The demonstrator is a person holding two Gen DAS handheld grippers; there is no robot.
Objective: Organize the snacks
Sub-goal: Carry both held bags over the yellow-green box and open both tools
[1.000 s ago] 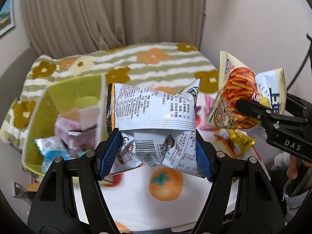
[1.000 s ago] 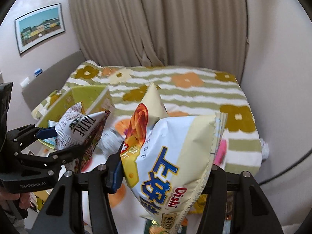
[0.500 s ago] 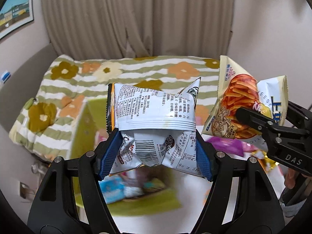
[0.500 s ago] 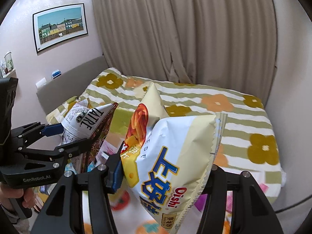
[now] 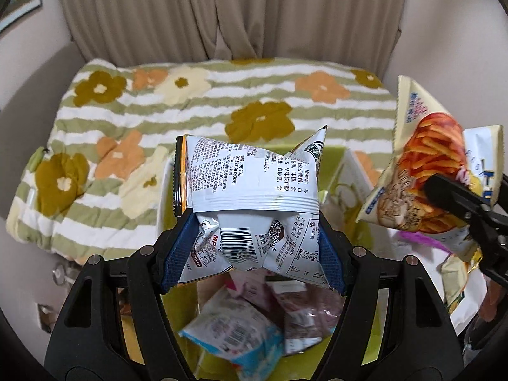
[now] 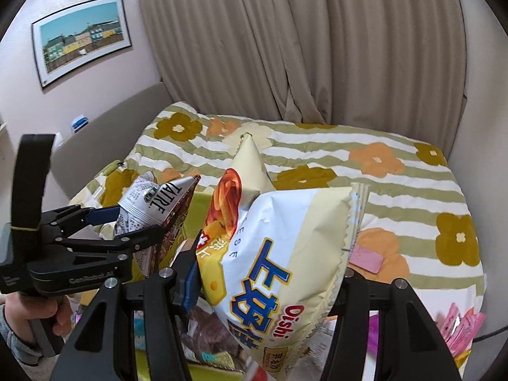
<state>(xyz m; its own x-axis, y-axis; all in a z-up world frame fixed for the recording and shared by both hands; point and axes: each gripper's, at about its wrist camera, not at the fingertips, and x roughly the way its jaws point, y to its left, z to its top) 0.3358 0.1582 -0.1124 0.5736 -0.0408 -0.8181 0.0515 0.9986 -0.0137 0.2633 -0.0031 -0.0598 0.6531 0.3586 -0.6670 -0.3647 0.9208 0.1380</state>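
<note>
The left wrist view is taken from just behind the left gripper (image 5: 254, 241), looking forward and downward along its fingers; a white snack bag (image 5: 254, 203) fills the frame centre at very close range, with a green box (image 5: 343, 171) below. The right wrist view is taken likewise from behind the right gripper (image 6: 270, 282), with a yellow snack bag (image 6: 285, 254) close in the centre. Shared by both views are the flowered bedspread (image 5: 127, 133) (image 6: 397, 174), the curtain (image 5: 238, 12) (image 6: 285, 41), and each other's gripper at the frame edge.

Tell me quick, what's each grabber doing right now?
Left gripper: jaws closed on the white snack bag.
Right gripper: jaws closed on the yellow Oishi chips bag.
</note>
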